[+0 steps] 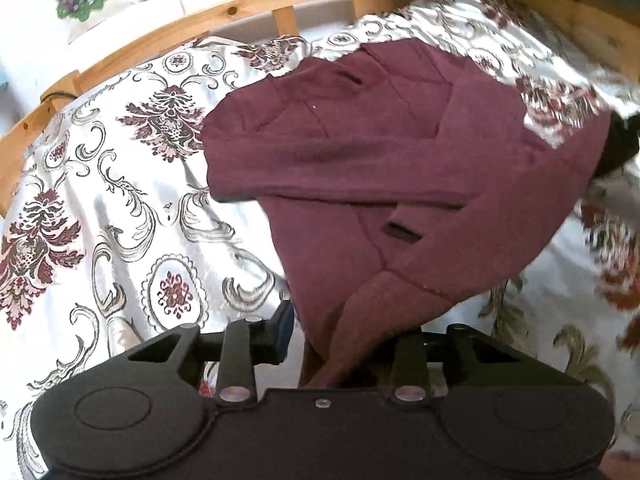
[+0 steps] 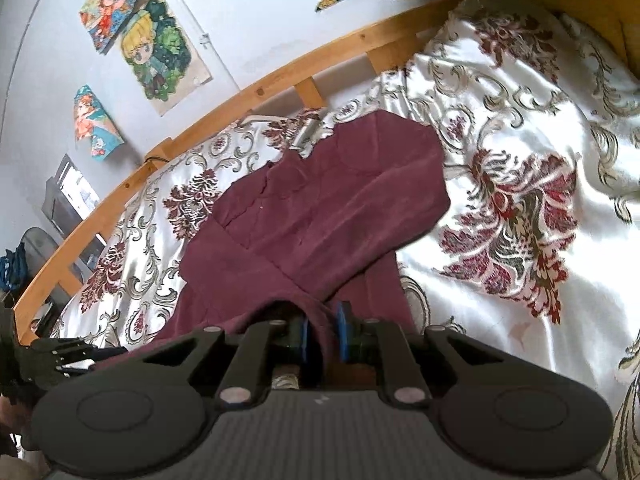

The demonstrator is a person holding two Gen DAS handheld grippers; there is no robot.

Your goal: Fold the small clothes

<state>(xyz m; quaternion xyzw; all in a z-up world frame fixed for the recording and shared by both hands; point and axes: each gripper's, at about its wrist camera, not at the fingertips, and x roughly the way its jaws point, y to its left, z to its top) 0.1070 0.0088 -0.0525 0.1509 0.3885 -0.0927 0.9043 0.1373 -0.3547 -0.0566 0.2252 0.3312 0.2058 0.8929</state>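
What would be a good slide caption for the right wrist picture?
Right gripper pinching a fold of a maroon garment lying on a floral bedspread, wooden bed rail behind.

My left gripper (image 1: 320, 344) has the near end of the garment (image 1: 360, 160) between its jaws; the rest of that garment lies spread on the bedspread (image 1: 120, 208), running away toward the far rail (image 1: 224, 16) of the bed; my right gripper (image 2: 322, 338) pinches another near fold of the same garment (image 2: 320, 208), with my left gripper (image 2: 60, 356) off at its left edge; beyond the rail (image 2: 280, 76) stands the wall, pictures (image 2: 160, 52) stuck on it at far left.
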